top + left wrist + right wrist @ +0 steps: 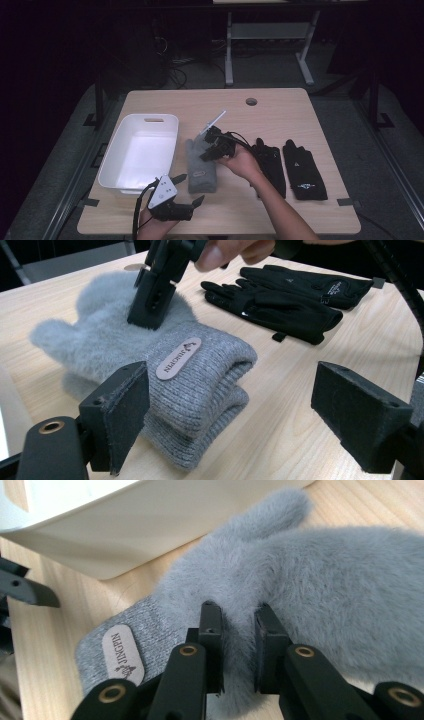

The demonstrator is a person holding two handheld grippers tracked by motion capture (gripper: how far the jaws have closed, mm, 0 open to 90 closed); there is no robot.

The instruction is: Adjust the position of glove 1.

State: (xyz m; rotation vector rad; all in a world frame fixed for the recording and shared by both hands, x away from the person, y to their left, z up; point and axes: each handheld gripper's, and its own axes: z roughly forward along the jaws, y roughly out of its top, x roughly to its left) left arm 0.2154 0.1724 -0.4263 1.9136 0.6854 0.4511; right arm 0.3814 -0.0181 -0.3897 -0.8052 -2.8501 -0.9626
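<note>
The right gripper point(239, 645) has its two black jaws pinched close together with a ridge of grey fur bunched between them, so it is gripping the top layer of the grey mittens point(320, 580). Seen from the left gripper's camera, that same gripper point(150, 315) presses down into the fluffy part of the mittens point(150, 340), with the person's fingers point(225, 252) wrapped round its body above.

The mittens lie stacked one on the other on the wooden table point(280, 110), knitted cuffs toward the person, a small oval label point(178, 358) on the upper cuff. From above they sit just beside the right-hand wall of the white bin point(137, 155), thumb pointing toward it, near the middle of the table.

The left gripper point(187, 189) rests low at the near edge of the table, its jaws spread wide apart with nothing between them; in its own view the cuff end of the mittens lies just ahead of the gap, untouched.

To the right of the mittens lie two black gloves point(290, 167), side by side, fingers pointing away, the person's right forearm point(272, 200) crossing in front of the nearer one
</note>
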